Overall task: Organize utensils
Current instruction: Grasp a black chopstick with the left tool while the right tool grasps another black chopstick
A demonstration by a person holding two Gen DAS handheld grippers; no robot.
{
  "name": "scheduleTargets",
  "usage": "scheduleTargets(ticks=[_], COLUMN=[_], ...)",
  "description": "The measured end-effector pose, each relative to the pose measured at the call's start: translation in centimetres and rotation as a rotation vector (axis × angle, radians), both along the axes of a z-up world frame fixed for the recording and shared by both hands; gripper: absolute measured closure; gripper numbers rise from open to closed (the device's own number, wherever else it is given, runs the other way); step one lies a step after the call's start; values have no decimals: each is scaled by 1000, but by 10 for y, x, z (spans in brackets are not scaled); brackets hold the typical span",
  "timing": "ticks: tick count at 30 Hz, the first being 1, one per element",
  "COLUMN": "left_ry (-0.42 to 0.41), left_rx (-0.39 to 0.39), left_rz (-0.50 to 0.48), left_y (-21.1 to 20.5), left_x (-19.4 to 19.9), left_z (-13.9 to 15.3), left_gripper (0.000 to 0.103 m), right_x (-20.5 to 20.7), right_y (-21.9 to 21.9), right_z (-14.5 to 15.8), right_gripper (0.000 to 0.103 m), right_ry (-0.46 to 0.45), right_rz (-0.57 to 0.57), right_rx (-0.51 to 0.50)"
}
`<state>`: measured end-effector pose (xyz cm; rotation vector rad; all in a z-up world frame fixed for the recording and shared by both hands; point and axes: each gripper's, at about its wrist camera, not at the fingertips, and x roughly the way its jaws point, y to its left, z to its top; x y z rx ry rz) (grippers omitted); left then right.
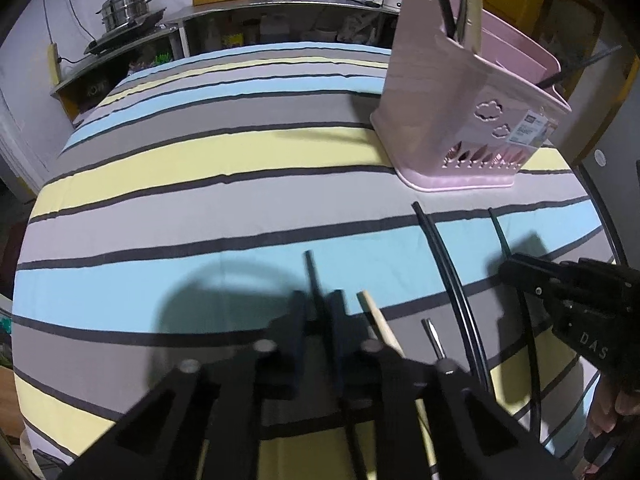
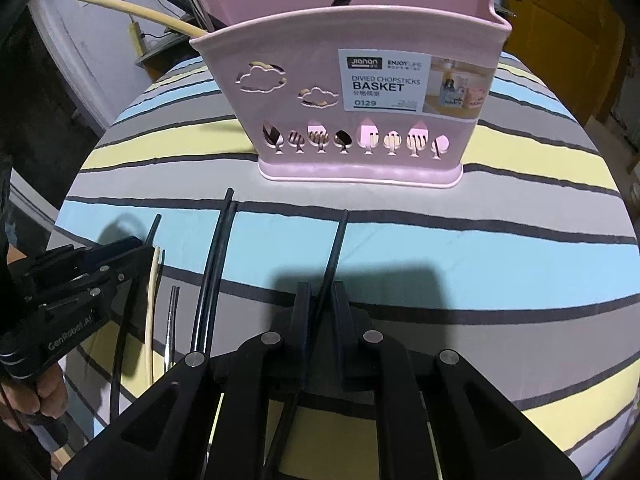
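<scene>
While both grippers point down at the striped tablecloth [image 2: 400, 240], the left gripper [image 1: 320, 312] sits farthest left, its jaws clamped on a thin black chopstick [image 1: 314, 276]. Just right of it lie a pale wooden chopstick [image 2: 151, 300], a metal one [image 2: 173, 320] and a pair of black chopsticks [image 2: 216, 264], side by side on the cloth. Further right, the right gripper [image 2: 322, 304] is pressed shut on another black chopstick [image 2: 338, 244]. Beyond them stands the pink chopstick basket [image 2: 360, 92], upright, with several utensils already leaning in it.
</scene>
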<state>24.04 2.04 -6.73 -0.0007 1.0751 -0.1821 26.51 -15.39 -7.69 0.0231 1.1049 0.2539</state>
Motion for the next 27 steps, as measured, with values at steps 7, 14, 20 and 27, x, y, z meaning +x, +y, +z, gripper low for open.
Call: scheduleTargets(ticks=[7,14,20,27], left_ry=[-27,-112,-217,-322], left_rx=[-68,-85,-102,-103], left_rz=[6,-23,-38,-47], left_y=[4,4,6,8], left_x=[-5,-25,-45,-67], left_z=[19,65,115,161], left_gripper=[97,97,98,98], right_x=[-11,-29,-49,-72], right_y=[-13,-25,-36,-43], right_z=[10,51,100,147], right_gripper=[95,97,98,98], right_ry=[-26,-109,-220,-349], right_rz=[-11,-8,-10,-6], right_rx=[87,129,161,188])
